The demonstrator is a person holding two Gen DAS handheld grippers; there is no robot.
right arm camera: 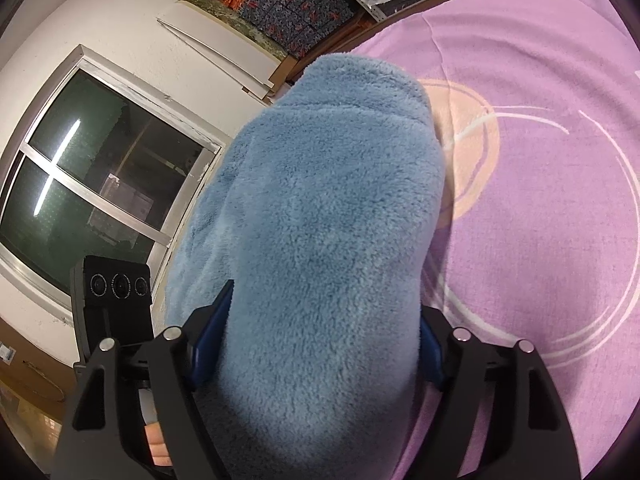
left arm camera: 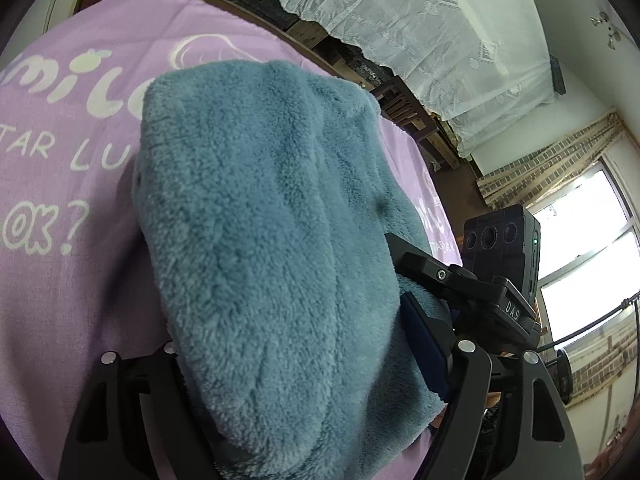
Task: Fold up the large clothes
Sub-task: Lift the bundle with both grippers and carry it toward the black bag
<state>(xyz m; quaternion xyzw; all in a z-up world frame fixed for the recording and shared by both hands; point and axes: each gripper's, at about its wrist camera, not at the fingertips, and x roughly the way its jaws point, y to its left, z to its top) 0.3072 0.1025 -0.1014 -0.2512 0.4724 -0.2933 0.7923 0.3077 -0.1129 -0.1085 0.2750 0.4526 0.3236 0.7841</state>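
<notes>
A thick blue fleece garment (left arm camera: 264,220) hangs bunched between the fingers of my left gripper (left arm camera: 296,344), which is shut on it above the purple printed bedsheet (left arm camera: 68,184). In the right wrist view the same blue fleece (right arm camera: 320,232) fills the space between the fingers of my right gripper (right arm camera: 320,340), which is shut on it; a blue pad (right arm camera: 210,332) presses its left side. The fleece hides both grippers' fingertips. The other gripper's camera block shows at the right of the left wrist view (left arm camera: 500,248) and at the left of the right wrist view (right arm camera: 116,292).
The purple sheet (right arm camera: 540,200) with white lettering and circles covers the bed below. A white lace curtain (left arm camera: 420,40) and wooden shelving stand behind the bed. Windows are at the sides (right arm camera: 92,184) (left arm camera: 584,232).
</notes>
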